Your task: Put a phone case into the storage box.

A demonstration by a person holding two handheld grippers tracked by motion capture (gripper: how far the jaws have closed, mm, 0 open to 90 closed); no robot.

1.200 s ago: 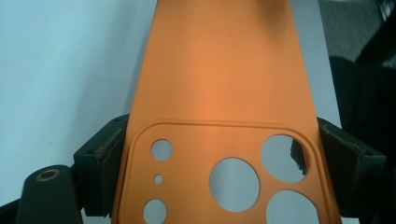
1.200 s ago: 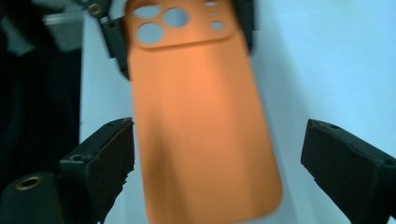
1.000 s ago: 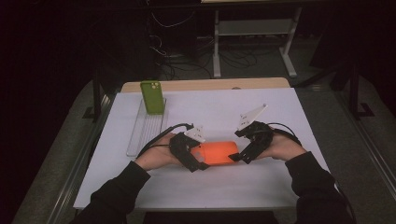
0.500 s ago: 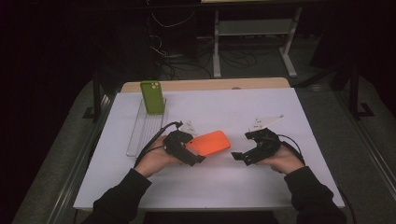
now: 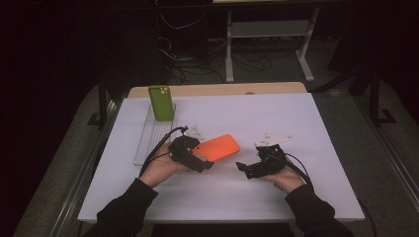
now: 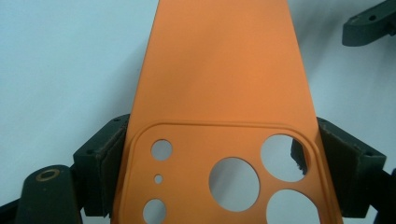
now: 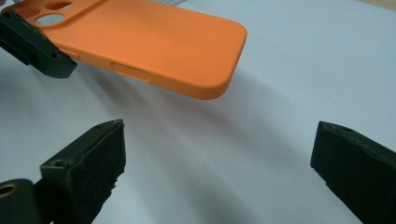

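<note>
An orange phone case (image 5: 217, 147) is held just above the white table by its camera-cutout end, with my left gripper (image 5: 203, 163) shut on it. In the left gripper view the case (image 6: 219, 70) runs away from me, and both pads (image 6: 109, 161) press on its long sides. My right gripper (image 5: 241, 168) stands open to the right of the case, apart from it. In the right gripper view, its jaws are wide around bare table (image 7: 219, 154). The case (image 7: 154, 37) hangs beyond them at the upper left, its shadow on the table below.
A green phone case (image 5: 161, 102) stands upright at the far end of a clear tray (image 5: 148, 140) on the table's left side. The white tabletop (image 5: 296, 123) extends to the right and to the back. Racks and cables sit beyond the far edge.
My right gripper has come off the orange case's right end, drawn back to the right and sunk toward the table. The left gripper keeps the case, now angled up to the right.
</note>
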